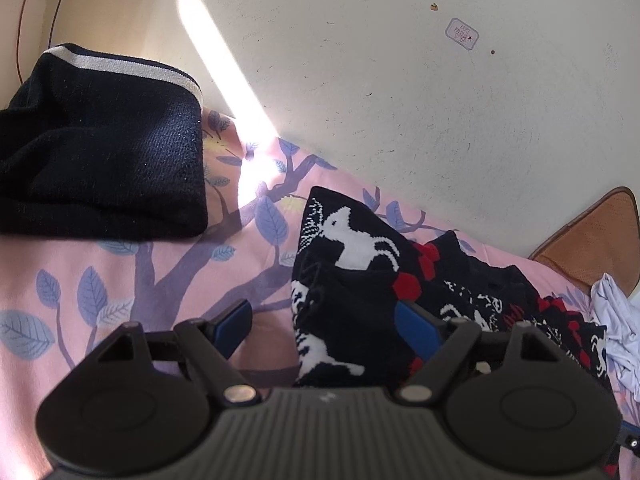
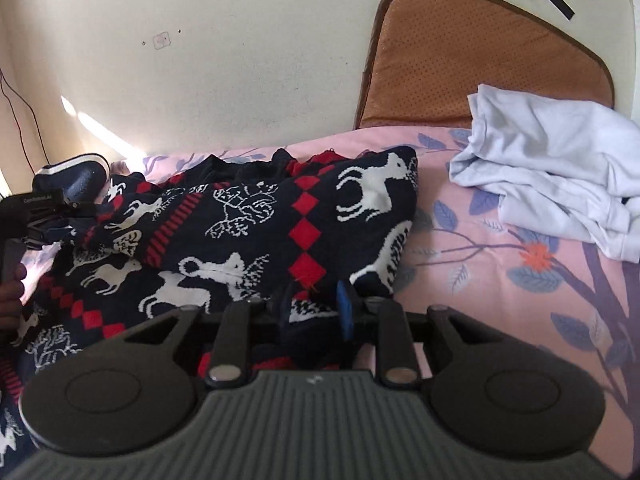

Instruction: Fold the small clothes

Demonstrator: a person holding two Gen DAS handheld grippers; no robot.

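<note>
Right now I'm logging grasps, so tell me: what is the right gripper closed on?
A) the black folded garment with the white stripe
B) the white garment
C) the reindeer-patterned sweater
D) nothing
C: in the right wrist view the right gripper has its jaws pinched on the near edge of the reindeer-patterned sweater, while the white garment lies apart, farther right on the bedsheet.

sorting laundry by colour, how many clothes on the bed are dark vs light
Dark with a reindeer pattern: 1, the patterned sweater
Dark, plain with a white stripe: 1, the folded dark garment
Light: 1, the crumpled white garment
Total: 3, all on the pink bedsheet
</note>
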